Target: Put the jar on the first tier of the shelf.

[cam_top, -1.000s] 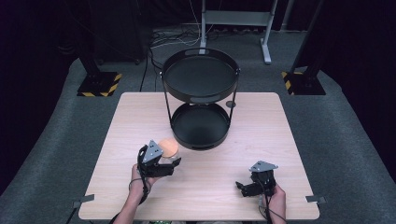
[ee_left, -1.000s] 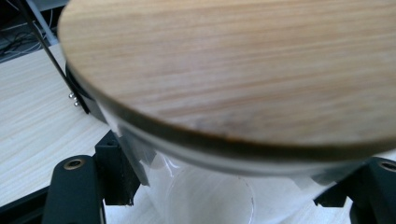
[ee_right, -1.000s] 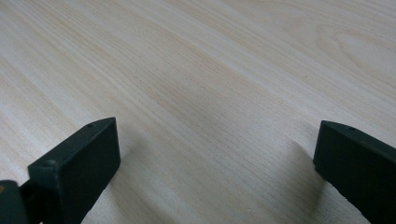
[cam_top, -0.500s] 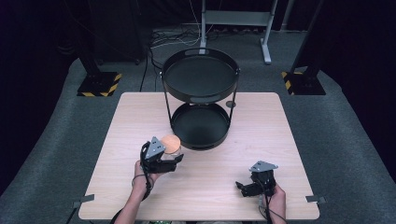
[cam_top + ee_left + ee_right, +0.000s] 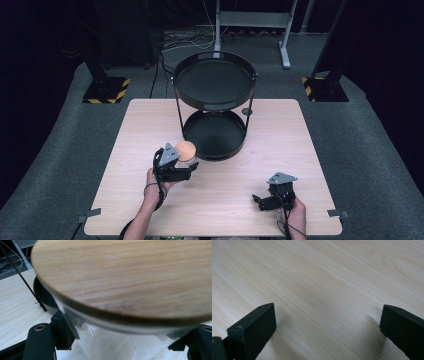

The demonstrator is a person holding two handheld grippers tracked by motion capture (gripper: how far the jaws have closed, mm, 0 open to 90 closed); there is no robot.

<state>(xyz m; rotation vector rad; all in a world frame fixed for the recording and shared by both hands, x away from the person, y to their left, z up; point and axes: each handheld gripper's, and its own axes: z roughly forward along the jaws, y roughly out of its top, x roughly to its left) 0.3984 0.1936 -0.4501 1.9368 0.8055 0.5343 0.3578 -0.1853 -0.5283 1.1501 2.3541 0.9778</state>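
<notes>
Glass jar, wooden lid uppermost, long axis near upright: clamped in left gripper beside tiered tray. Right gripper: jaws apart over table.

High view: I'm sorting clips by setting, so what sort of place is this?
Probably a lab or recording studio, not a home: a lone wooden table on grey carpet, dark curtained surroundings, hazard-striped stand bases, and loose cables by a metal frame.

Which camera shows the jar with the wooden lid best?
The left gripper view: the jar sits close up, glass between the left tool's jaws. The high view shows its lid small.
</notes>
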